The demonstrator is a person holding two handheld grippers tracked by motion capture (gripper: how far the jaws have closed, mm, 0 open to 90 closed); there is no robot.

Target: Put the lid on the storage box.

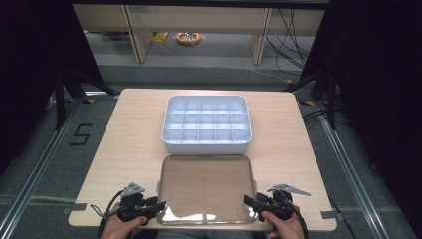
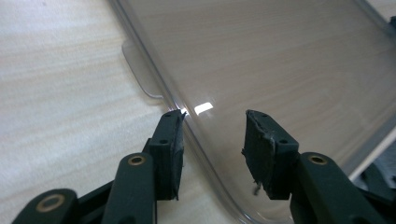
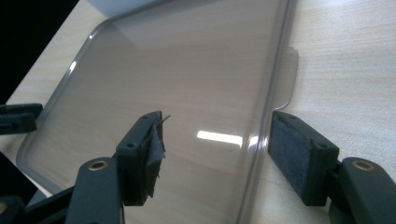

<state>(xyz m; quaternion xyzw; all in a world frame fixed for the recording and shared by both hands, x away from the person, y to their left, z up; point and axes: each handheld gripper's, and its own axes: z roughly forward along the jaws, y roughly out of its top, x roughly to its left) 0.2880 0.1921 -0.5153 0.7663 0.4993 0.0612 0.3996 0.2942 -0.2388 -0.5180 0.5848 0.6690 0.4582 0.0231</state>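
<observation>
Clear lid (image 1: 206, 186) lies flat, long axis running left-right across table (image 1: 124, 144).

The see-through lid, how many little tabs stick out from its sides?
2 that I can see. One tab sticks out by the left gripper, and the other tab sticks out by the right gripper. The lid lies flat on the table.

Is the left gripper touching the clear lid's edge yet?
Cannot tell. In the left gripper view the left gripper is open astride the clear lid's rim, one jaw tip right at the edge, but no view plainly shows contact or a gap.
</observation>
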